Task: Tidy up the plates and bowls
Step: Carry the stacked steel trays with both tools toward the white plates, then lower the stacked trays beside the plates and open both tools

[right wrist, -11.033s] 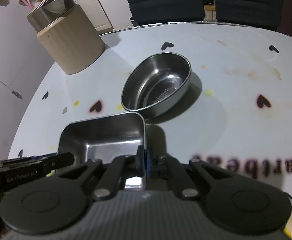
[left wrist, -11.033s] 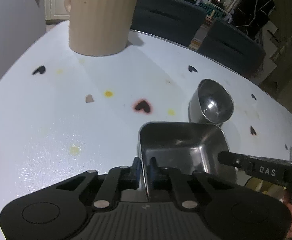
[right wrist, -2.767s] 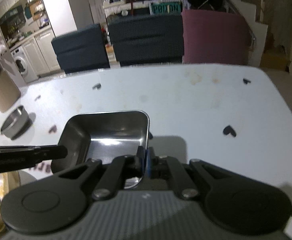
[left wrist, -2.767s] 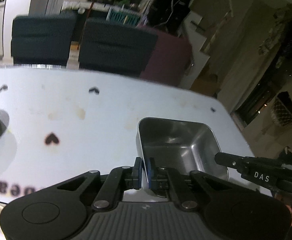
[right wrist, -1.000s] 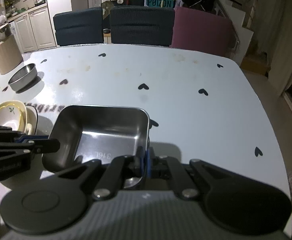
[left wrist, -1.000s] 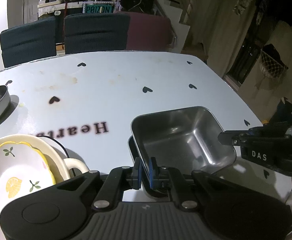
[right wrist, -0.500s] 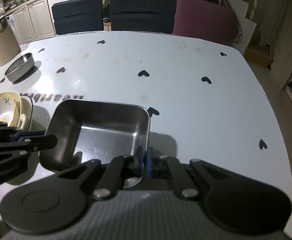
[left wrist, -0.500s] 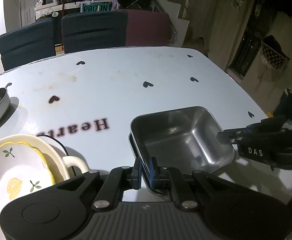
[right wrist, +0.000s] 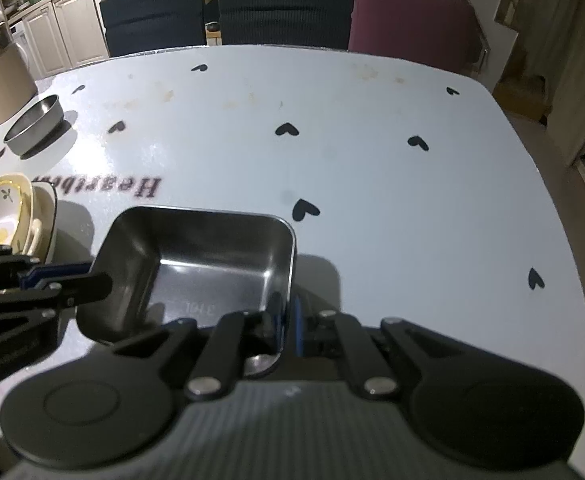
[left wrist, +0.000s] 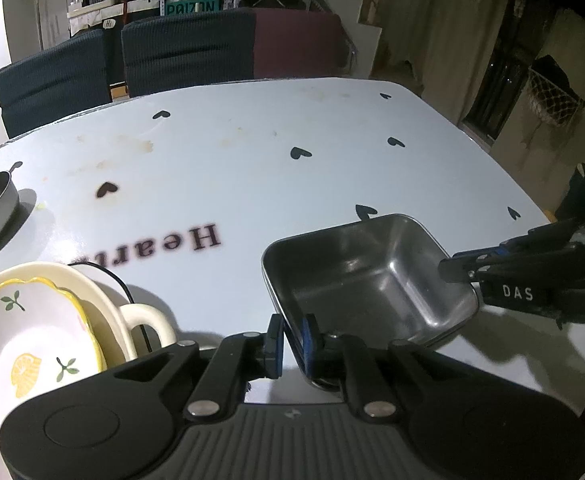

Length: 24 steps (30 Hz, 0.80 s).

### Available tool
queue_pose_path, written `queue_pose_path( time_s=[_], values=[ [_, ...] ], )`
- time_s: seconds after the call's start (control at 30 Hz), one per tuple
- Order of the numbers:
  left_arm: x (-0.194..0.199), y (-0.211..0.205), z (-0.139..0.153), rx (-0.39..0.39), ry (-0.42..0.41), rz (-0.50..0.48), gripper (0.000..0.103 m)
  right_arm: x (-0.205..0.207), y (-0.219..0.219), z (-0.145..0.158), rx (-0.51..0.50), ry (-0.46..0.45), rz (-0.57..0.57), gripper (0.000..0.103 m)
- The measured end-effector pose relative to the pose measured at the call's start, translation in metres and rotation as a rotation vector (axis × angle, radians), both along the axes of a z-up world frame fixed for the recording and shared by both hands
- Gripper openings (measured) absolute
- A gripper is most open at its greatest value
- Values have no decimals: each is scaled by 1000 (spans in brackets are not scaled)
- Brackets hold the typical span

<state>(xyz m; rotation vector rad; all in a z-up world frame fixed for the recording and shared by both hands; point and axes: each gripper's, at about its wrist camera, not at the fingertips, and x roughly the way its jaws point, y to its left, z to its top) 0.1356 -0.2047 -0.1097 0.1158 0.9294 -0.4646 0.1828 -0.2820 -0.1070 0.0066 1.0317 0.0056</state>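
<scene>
I have the square steel tray (left wrist: 366, 276) low in the centre of both wrist views, sitting at the near side of the white table (left wrist: 252, 152). My left gripper (left wrist: 290, 338) straddles the tray's near-left rim; its jaws are opening, with the rim between the blue pads and a gap showing on the left pad's side. My right gripper (right wrist: 286, 326) is pinched nearly closed on the tray's right rim at the bottom centre of its own view, and it shows at the right edge of the left view, tips at the tray's far corner.

At lower left of the left view, a stack of cream dishes (left wrist: 44, 328) with a lemon print stands near the tray, a strip of bare tabletop between them. A round steel bowl (right wrist: 32, 128) sits well apart at the left edge, beside a beige canister (right wrist: 0, 84).

Beyond the tray, the tabletop runs open toward the chairs (right wrist: 284, 4) at the top of the frame. The table's right edge curves down the right side, with clear surface between it and the tray.
</scene>
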Motion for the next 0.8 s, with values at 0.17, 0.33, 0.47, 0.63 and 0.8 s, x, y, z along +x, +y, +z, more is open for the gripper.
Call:
queue_pose_path(
  time_s=[0.17, 0.33, 0.47, 0.63, 0.8],
  values=[
    [2, 0, -3, 0, 8, 2, 14, 3, -3, -4, 15, 10, -3, 6],
    [6, 0, -5, -12, 13, 10, 18, 6, -7, -8, 33, 15, -16, 7],
    [10, -1, -6, -15, 12, 14, 19, 9, -11, -12, 50, 10, -31, 7],
    [9, 0, -8, -33, 18, 22, 19, 11, -15, -15, 76, 3, -42, 7],
    [9, 2, -8, -48, 30, 29, 19, 10, -17, -15, 90, -2, -52, 8]
  ],
)
